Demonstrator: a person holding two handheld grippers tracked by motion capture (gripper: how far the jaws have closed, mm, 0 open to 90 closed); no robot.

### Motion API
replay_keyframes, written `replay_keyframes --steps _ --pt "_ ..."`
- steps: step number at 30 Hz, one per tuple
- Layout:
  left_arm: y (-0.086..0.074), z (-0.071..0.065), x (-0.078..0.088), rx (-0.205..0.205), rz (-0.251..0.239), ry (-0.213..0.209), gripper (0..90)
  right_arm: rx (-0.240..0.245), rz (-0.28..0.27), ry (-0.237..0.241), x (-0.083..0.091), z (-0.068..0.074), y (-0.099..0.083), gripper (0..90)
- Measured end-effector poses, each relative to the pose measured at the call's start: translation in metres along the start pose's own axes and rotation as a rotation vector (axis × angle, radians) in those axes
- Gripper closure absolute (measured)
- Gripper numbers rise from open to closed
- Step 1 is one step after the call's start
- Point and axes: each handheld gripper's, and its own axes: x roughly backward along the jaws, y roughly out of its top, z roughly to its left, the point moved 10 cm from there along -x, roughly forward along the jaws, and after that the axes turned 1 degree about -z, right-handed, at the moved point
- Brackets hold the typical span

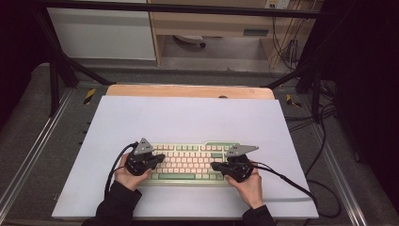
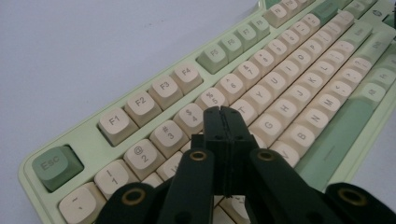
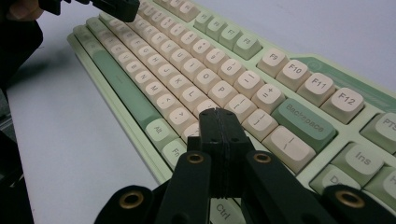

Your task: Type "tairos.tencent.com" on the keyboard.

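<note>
Left gripper: the black two-jaw left gripper (image 2: 223,111) has its jaws pressed flat together with nothing between them; the tips hang over the cream keys just below the number row, near 4 and 5, at the left end of the board. Whether they touch a key cannot be told.
Right gripper: the black two-jaw right gripper (image 3: 218,112) is likewise closed on nothing, its tips over the cream keys near P and the bracket keys, just beside the green Backspace key (image 3: 302,122).
Hands: in the high view, the left hand (image 1: 126,174) and right hand (image 1: 248,186) each grasp a gripper at opposite ends of the board, tips pointing inward.
Keyboard: the pale green keyboard with cream and green keycaps (image 1: 188,162) lies flat, near the front middle of the sheet.
Surface: a white sheet (image 1: 188,117) covers the wooden table (image 1: 188,91).
</note>
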Motion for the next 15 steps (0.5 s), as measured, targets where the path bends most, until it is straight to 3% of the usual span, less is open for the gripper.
replay_keyframes --steps 15 --pt "-0.0056 0.0072 -0.0061 0.013 0.014 0.017 89.8 0.001 0.001 0.001 0.0003 -0.0001 0.0001 90.0"
